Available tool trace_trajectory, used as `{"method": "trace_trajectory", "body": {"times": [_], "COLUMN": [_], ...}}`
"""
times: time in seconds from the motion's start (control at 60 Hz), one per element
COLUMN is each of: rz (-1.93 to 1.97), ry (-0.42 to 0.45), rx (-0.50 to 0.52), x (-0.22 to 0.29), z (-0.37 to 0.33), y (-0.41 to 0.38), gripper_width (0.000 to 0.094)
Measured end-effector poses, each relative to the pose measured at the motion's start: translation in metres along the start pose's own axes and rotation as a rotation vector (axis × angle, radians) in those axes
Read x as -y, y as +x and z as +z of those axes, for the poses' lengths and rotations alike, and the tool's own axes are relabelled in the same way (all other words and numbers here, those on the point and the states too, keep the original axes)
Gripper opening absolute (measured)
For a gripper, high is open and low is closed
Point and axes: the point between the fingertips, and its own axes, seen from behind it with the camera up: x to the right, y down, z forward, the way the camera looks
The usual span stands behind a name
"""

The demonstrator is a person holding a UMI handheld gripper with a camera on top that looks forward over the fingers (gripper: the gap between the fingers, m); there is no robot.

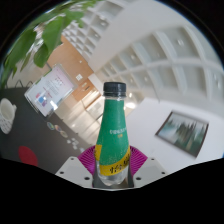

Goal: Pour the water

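Although the view is tilted steeply upward, so that mostly a white panelled ceiling [150, 50] is seen, a few things can be told. A green plant [50, 35] hangs in beyond the bottle on one side, and a framed picture [185, 128] is seen on the other side. No table and no cup or glass are shown, so the place for the water cannot be told.

The green bottle [115, 130] is held upright between the fingers of the tool [114, 163], and its lower part is pressed by both magenta pads [92, 158], so the tool is clenched on it. The bottle seems lifted from its support. The dark cap [114, 89] is seen on the neck and looks closed.

It is judged that only the grasp and the lift are done. The opening of the cap, if needed, and the pouring itself are not yet done.
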Motion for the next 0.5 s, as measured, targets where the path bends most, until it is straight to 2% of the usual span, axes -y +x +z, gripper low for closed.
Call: {"method": "trace_trajectory", "body": {"times": [0.15, 0.3, 0.5], "rz": [-0.468, -0.932, -1.421], "ry": [0.254, 0.567, 0.859], "rx": [-0.127, -0.181, -0.167], "x": [0.103, 0.186, 0.203], "z": [0.029, 0.015, -0.017], "y": [-0.001, -0.079, -0.208], "gripper_width": [0.0408, 0.0408, 0.0407]}}
